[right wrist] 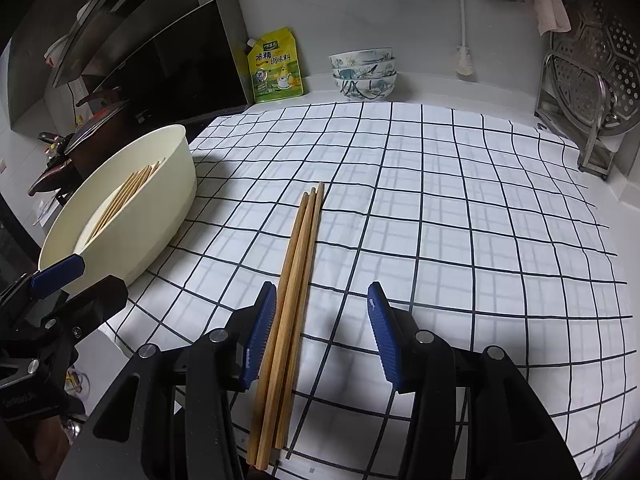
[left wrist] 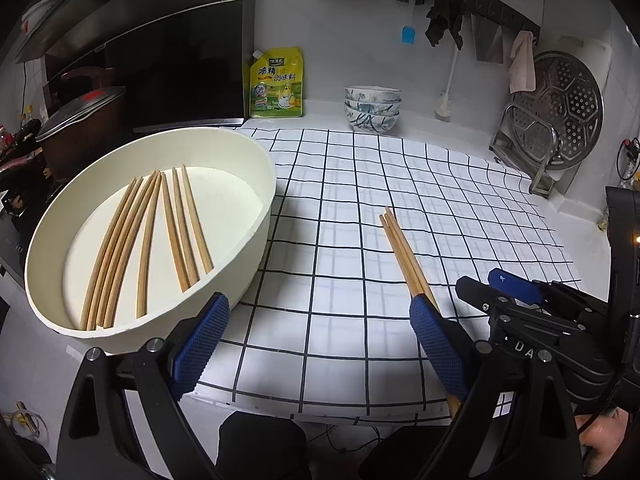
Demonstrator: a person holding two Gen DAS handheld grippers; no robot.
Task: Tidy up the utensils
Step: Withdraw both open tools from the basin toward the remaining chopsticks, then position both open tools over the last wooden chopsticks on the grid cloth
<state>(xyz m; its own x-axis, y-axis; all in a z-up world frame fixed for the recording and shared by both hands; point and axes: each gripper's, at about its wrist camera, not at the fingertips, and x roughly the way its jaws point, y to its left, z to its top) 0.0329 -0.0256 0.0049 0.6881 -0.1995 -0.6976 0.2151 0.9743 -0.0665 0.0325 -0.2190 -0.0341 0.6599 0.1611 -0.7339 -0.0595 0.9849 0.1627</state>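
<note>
Left wrist view: the left tool [left wrist: 316, 344] hangs with its jaws spread wide and nothing between them. Just ahead of its left finger sits the cream basin [left wrist: 256, 216], with several wooden chopsticks [left wrist: 160, 236] lying loose and fanned on its flat bottom. Three more chopsticks [left wrist: 404, 256] lie on the checked cloth [left wrist: 352, 184] ahead of its right finger, their near ends passing behind that pad. The right tool [left wrist: 516, 286] shows further to the right, low over the cloth.

Right wrist view: the right tool [right wrist: 322, 332] stands about half open and holds nothing. The three chopsticks [right wrist: 298, 264] lie together on the cloth, running away from the tool; they sit close against its left pad, with a clear gap to the right pad. Their near ends reach the desk edge below the tool. The basin [right wrist: 168, 200] is off to the tool's left, well beyond the bundle.

These sticks look light, stiff and smooth, so I judge they would roll or splay if pinched unevenly. The likely best hold is across all three near mid-length, where the bundle balances, the pads squeezing them side to side. They lie flat on soft cloth, so the fingertips must get low enough to catch the bottom stick.
</note>
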